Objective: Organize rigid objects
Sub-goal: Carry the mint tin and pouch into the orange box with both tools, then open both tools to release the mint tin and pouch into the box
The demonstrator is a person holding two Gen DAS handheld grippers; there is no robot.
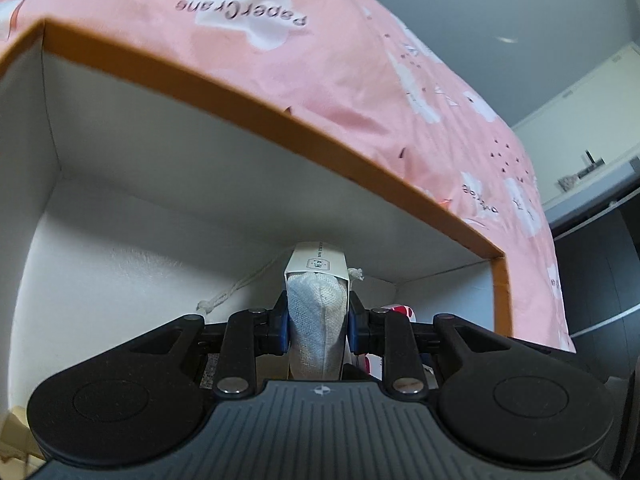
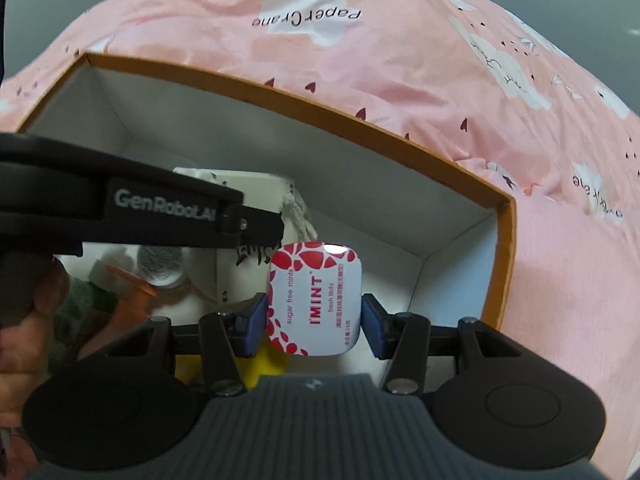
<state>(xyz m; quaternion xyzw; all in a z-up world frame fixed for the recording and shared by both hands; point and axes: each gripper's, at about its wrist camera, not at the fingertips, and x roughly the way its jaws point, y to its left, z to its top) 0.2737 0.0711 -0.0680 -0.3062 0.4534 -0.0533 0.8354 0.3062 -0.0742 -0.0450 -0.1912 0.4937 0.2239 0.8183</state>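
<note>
Placing step: left gripper (image 1: 316,316) clamps a pouch (image 1: 316,312), right gripper (image 2: 314,322) clamps a mint tin (image 2: 316,300), both inside the box (image 2: 504,260). Next: lower, release.

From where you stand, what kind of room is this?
Probably a bedroom at home: the orange-rimmed box sits on a pink "PaperCrane" bedsheet, and a white cabinet stands by the wall.

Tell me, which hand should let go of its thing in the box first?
Probably the left. The left gripper holds the cloth pouch deep inside the orange box. The right gripper holds the mint tin higher.
</note>
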